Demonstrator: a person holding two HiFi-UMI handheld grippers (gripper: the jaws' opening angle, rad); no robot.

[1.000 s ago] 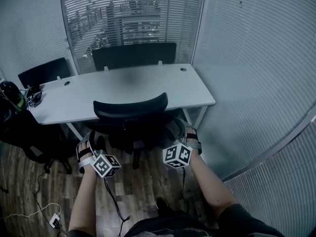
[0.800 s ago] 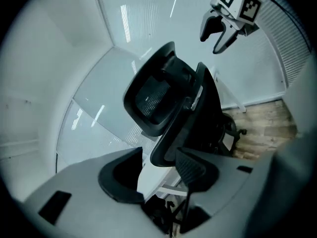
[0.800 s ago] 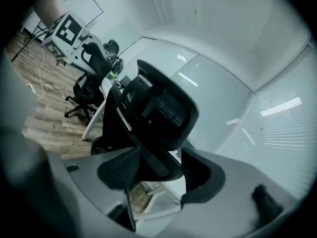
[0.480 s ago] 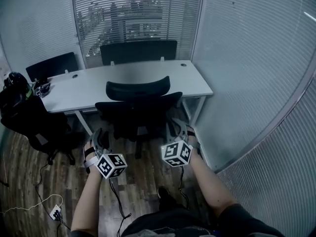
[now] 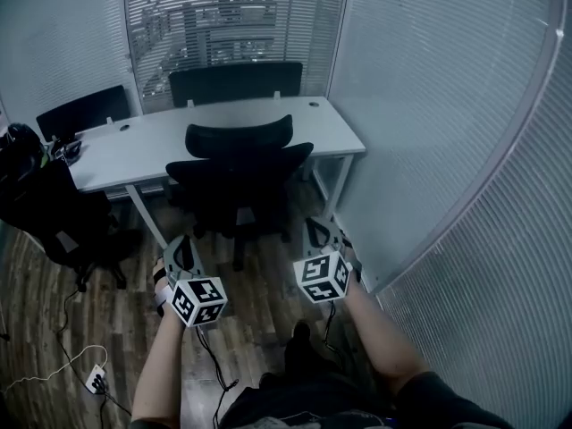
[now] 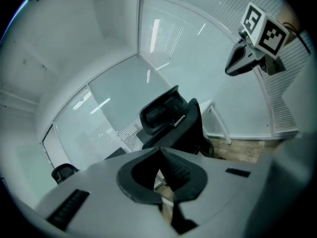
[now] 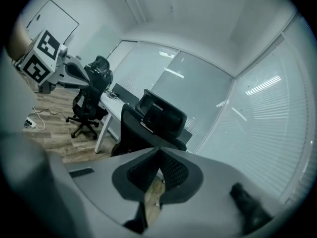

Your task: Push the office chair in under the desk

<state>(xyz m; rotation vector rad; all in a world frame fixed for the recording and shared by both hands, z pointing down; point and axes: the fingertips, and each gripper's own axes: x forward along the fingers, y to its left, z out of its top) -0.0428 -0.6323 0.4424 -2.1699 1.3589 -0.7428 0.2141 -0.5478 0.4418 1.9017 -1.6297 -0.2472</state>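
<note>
- the black mesh office chair (image 5: 239, 172) stands tucked at the front edge of the white rectangular surface (image 5: 161, 141), as it did a second ago.
- the left tongs (image 5: 183, 247) and right tongs (image 5: 315, 232) flanked the chair then; now both are well apart from it.
- both tongs have just been closing and are pressed together, with nothing between them.

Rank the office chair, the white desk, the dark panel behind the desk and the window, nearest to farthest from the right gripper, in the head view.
From the right gripper, whose jaws have just closed on nothing:
1. Office chair, ahead and slightly left.
2. Desk, beyond the chair.
3. Dark panel, along the desk's far edge.
4. Window, on the far wall.
</note>
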